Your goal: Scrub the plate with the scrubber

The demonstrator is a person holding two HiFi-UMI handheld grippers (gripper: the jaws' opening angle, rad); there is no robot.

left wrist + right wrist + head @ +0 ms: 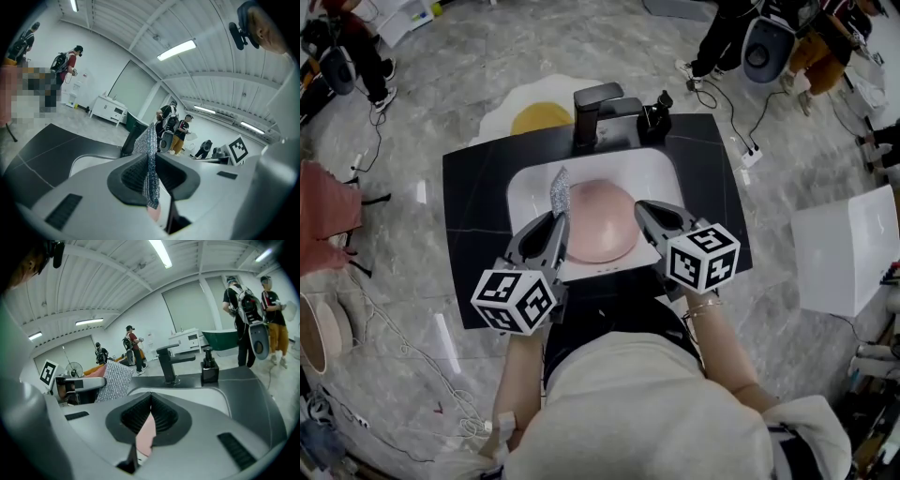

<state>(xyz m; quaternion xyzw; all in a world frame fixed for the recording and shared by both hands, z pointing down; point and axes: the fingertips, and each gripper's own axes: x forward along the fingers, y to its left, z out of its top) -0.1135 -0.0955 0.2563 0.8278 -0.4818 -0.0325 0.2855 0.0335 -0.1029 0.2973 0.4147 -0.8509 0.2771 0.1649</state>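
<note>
A pink plate [598, 223] is held tilted over the white sink basin [530, 184]. My right gripper [639, 210] is shut on the plate's right rim. In the right gripper view the pink plate edge [146, 433] runs between the closed jaws of that gripper [151, 401]. My left gripper [561, 218] is shut on a silver mesh scrubber [560, 190], which stands upright at the plate's left edge. In the left gripper view the scrubber [150, 143] is pinched between the jaws of that gripper [151, 164]. The scrubber [115, 380] also shows at the left of the right gripper view.
The basin is set in a black counter [478, 192]. A black faucet [598, 112] and a black soap dispenser [655, 117] stand behind it. An egg-shaped rug [539, 117] lies on the floor beyond. A white box [848, 248] stands at the right; people stand around the room.
</note>
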